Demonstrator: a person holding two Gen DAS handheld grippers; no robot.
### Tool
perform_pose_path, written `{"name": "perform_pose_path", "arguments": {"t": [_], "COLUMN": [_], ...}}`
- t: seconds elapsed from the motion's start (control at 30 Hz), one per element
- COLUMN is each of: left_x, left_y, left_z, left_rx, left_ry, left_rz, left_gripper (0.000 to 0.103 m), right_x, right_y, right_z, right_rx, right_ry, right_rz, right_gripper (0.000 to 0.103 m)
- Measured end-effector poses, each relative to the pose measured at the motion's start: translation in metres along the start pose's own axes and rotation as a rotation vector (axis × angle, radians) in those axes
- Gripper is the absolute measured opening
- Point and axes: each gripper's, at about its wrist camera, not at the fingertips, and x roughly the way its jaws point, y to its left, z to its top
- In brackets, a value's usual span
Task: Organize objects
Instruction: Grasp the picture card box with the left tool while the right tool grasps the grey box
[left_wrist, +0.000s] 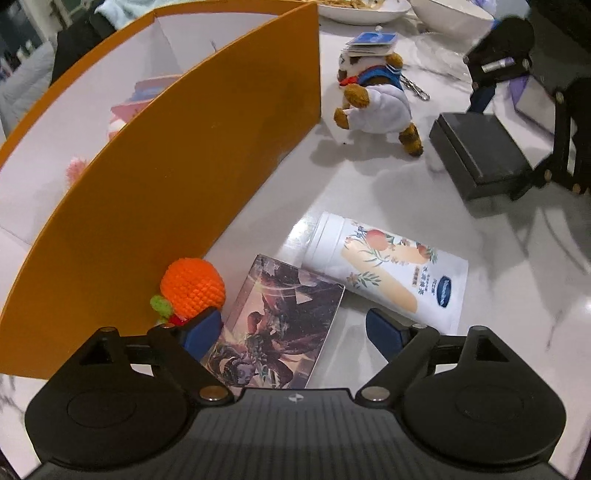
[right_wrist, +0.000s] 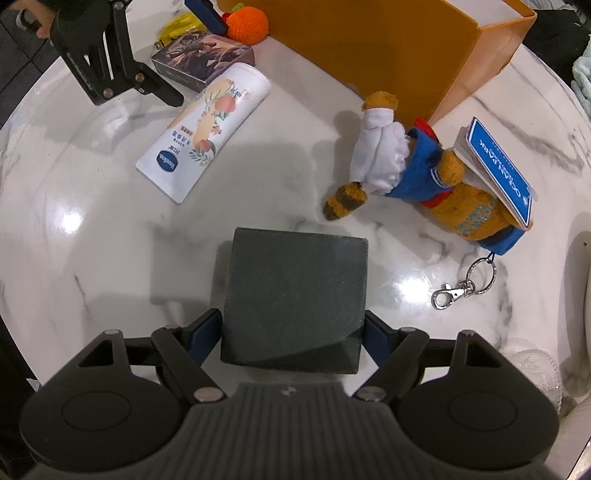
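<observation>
An orange storage box (left_wrist: 177, 177) stands on the white marble table (right_wrist: 110, 240). My left gripper (left_wrist: 293, 332) is open, its fingers astride a printed card box (left_wrist: 275, 325) lying by the orange box. A crocheted orange (left_wrist: 192, 288) sits against the left finger. A white tube (left_wrist: 384, 273) lies just beyond. My right gripper (right_wrist: 291, 332) has its fingers against both sides of a dark grey box (right_wrist: 295, 299). A plush bear keychain (right_wrist: 417, 173) lies to the right, by the orange box (right_wrist: 388, 48).
The bear's metal clip (right_wrist: 458, 288) lies on the table at right. White bowls (left_wrist: 365, 11) stand at the back. Inside the orange box are pink items (left_wrist: 125, 110). A yellow item (right_wrist: 181, 24) lies behind the card box. My left gripper also shows in the right wrist view (right_wrist: 195, 48).
</observation>
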Motion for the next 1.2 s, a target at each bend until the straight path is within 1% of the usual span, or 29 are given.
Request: {"name": "perform_pose_path", "arguments": {"t": [0.03,0.07,0.1,0.13,0.17,0.23,0.37,0.4,0.47,0.53,0.6,0.7,0.8,0.87,1.0,1.07,1.13,1.2], "left_x": [0.0,0.001,0.003,0.007,0.01,0.009,0.006,0.006,0.006,0.006,0.005,0.006,0.004,0.001,-0.004,-0.005,-0.008,-0.014], "left_y": [0.003,0.005,0.006,0.005,0.001,-0.009,-0.019,-0.022,-0.029,-0.036,-0.04,-0.042,-0.043,-0.044,-0.042,-0.04,-0.04,-0.04], "left_z": [0.001,0.003,0.004,0.004,0.003,0.003,0.003,0.003,0.003,0.0,-0.002,-0.002,-0.006,-0.01,-0.019,-0.02,-0.021,-0.024], "left_rx": [-0.031,-0.053,-0.072,-0.076,-0.067,-0.022,-0.041,-0.049,-0.049,-0.032,-0.026,-0.057,-0.087,-0.09,-0.148,-0.193,-0.212,-0.213], "left_ry": [0.004,0.013,0.038,0.077,0.104,0.107,0.139,0.15,0.163,0.165,0.167,0.165,0.154,0.131,0.089,0.104,0.113,0.107], "left_rz": [-0.02,-0.037,-0.058,-0.078,-0.096,-0.113,-0.156,-0.155,-0.123,-0.092,-0.073,-0.064,-0.054,-0.051,-0.031,-0.017,-0.009,-0.008], "left_gripper": [0.1,0.097,0.086,0.082,0.081,0.081,0.081,0.081,0.082,0.088,0.098,0.103,0.103,0.103,0.103,0.103,0.096,0.075], "right_x": [0.0,0.0,0.0,0.0,0.0,-0.001,-0.002,-0.002,-0.003,-0.003,-0.003,-0.003,-0.005,-0.007,-0.009,-0.009,-0.011,-0.012], "right_y": [0.0,0.001,0.002,0.002,0.002,0.002,0.003,0.003,0.005,0.006,0.007,0.009,0.011,0.011,0.01,0.01,0.01,0.012], "right_z": [0.0,0.0,0.0,0.0,0.0,0.0,0.0,0.0,0.0,0.0,0.0,0.001,0.001,0.002,0.006,0.008,0.009,0.01], "right_rx": [-0.002,-0.004,-0.006,-0.008,-0.008,-0.007,-0.007,-0.008,-0.014,-0.017,-0.017,-0.024,-0.026,-0.021,0.003,0.015,0.017,0.014], "right_ry": [0.002,0.004,0.004,0.004,0.004,0.004,0.005,0.005,0.005,0.005,0.009,0.014,0.009,0.0,-0.011,-0.012,-0.013,-0.019], "right_rz": [-0.002,-0.004,-0.006,-0.006,-0.006,-0.004,-0.003,-0.004,-0.009,-0.008,-0.01,-0.017,-0.027,-0.038,-0.037,-0.038,-0.04,-0.047], "right_gripper": [0.081,0.081,0.081,0.081,0.081,0.081,0.081,0.081,0.081,0.081,0.081,0.081,0.081,0.08,0.079,0.079,0.078,0.078]}}
